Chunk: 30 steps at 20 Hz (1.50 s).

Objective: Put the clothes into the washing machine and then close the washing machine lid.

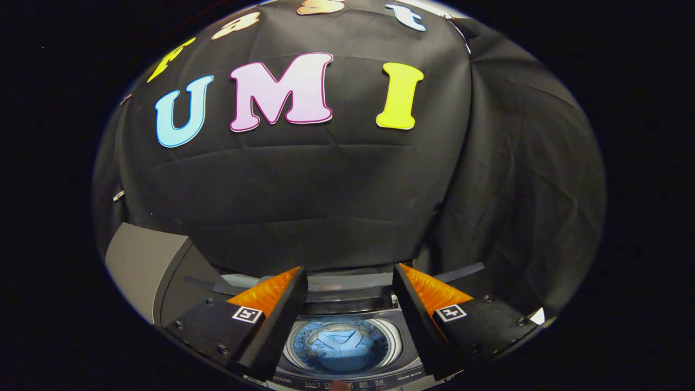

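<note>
The washing machine [347, 331] sits at the bottom centre of the frame, seen from above, its round drum showing in the gap between the two fingers. A blue garment [341, 347], folded or bunched like a shirt, lies inside the drum, low in the frame and below the fingertips. The lid [347, 283] appears raised at the back of the opening, just past the fingertips, though its edges blur into the dark cloth wall behind. Lower left, the machine's grey side panel [142, 266] slopes away.

The front control strip of the machine is cut off at the bottom edge and its markings are too small to make out. A small pale blur at the very bottom centre cannot be identified. Each finger covers part of the drum's rim.

The gripper [350, 282] hovers over the opening with its fingers spread wide apart, holding nothing and touching nothing.
</note>
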Available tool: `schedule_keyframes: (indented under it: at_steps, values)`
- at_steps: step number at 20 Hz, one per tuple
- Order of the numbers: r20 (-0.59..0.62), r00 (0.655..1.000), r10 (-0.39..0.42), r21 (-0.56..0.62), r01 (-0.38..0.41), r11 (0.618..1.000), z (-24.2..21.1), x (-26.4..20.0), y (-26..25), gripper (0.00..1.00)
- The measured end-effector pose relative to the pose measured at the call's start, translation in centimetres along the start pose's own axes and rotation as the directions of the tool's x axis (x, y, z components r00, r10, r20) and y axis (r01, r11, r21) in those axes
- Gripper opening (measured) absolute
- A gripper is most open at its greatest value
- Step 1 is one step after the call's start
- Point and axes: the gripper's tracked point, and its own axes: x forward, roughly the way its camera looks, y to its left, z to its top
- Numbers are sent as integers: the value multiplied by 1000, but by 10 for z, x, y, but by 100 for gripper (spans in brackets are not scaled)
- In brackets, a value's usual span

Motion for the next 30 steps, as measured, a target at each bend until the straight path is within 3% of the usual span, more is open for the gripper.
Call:
schedule_keyframes:
  at_steps: [24,30]
  values:
    - [41,999,-6,15,5,1000,0,0,0,99]
    - [-108,994,10,-27,-13,1000,-40,-16,-3,99]
